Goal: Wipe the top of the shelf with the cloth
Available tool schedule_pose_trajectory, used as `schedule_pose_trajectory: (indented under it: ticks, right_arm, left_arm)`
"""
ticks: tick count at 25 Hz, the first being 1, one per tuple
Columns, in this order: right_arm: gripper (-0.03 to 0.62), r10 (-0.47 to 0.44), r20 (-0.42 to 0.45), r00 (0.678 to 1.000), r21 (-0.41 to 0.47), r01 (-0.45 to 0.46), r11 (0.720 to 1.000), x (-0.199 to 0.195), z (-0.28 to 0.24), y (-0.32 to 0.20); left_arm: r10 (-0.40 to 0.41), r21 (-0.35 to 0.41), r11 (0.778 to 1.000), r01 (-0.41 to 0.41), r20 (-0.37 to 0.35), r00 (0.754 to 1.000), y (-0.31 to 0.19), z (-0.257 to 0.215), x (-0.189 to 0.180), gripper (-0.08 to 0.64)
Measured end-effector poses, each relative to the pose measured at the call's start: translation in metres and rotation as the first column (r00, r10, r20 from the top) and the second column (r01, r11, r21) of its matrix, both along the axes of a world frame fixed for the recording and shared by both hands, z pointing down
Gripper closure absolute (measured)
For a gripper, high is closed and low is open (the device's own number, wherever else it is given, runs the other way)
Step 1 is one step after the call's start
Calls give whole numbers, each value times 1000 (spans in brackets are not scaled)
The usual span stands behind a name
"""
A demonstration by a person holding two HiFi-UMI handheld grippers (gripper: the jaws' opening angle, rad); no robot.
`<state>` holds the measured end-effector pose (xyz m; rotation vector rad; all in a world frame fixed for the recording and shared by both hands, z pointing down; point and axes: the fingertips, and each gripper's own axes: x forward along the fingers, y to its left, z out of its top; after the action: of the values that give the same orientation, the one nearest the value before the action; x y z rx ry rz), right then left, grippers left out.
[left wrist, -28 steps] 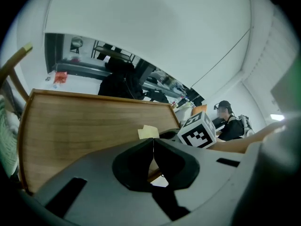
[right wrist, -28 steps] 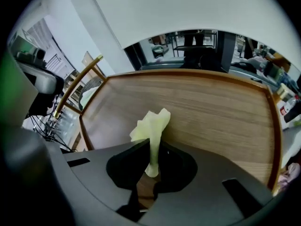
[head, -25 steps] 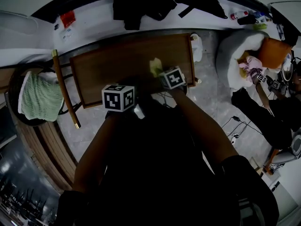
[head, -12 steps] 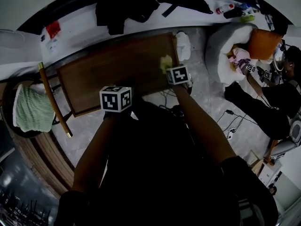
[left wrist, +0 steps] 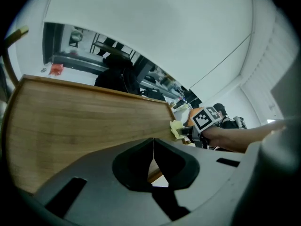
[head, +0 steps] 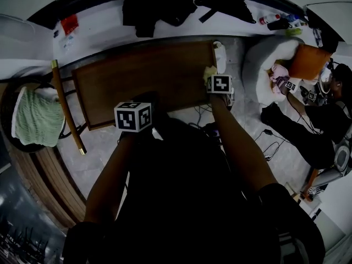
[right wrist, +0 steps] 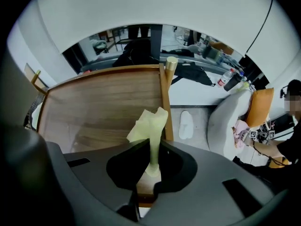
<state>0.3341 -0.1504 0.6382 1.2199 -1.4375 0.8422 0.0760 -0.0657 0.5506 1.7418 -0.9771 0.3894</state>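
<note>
Cloth (right wrist: 149,122) between right tongs (right wrist: 153,144) — at right edge of shelf (right wrist: 94,107)

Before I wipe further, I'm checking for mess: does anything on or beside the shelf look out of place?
The shelf top shows no spill or damage. Only a white slipper-like item lies loose on the floor by its right end, near the cloth.

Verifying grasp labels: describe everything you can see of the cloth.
The cloth is pale yellow-green, thin and crumpled, like soft fabric. Its lower part is pinched between the shut jaws of the right tool; the rest sticks up and forward in folded flaps. It sits over the right end of the wooden shelf top, beside the raised edge strip. Whether it touches the wood can't be told.
</note>
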Motion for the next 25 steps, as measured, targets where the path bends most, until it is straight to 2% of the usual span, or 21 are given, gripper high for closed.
schedule_pose_trajectory:
  ticks: [3, 6, 8, 11, 13, 16, 21, 23, 25]
  right_arm:
    - [552, -16, 28, 999, 41, 15, 999, -11, -5, -2]
    - [551, -131, 206, 970, 135, 104, 985, -78, -23, 5]
    - [552, -221, 298, 929, 167, 178, 970, -139, -33, 20]
    - [552, -338, 386, 858, 183, 288, 940, -233, -39, 50]
    - [551, -374, 468, 801, 164, 337, 927, -293, -36, 80]
    - [551, -392, 589, 707, 127, 398, 908, -375, -31, 127]
    - [551, -460, 650, 605, 110, 523, 845, -473, -13, 186]
    - [551, -476, 647, 596, 101, 552, 828, -500, -3, 200]
    - [551, -486, 630, 606, 83, 569, 818, -522, 3, 208]
  left_arm:
    - [-33, -10, 999, 33, -6, 999, 9, 0, -18, 549]
    - [-46, -20, 999, 45, -10, 999, 24, -2, -42, 549]
    - [-45, -26, 999, 45, -5, 999, 33, -4, -63, 549]
    - [-37, -28, 999, 38, 12, 999, 50, -12, -101, 549]
    - [-62, -47, 997, 62, -8, 998, 66, -18, -127, 549]
    - [-145, -88, 986, 139, -65, 987, 88, -29, -165, 549]
    - [-183, -107, 978, 179, -23, 983, 124, -23, -227, 549]
    - [-189, -121, 975, 187, -6, 982, 140, -17, -251, 549]
    - [-200, -131, 971, 199, 1, 980, 154, -13, -271, 549]
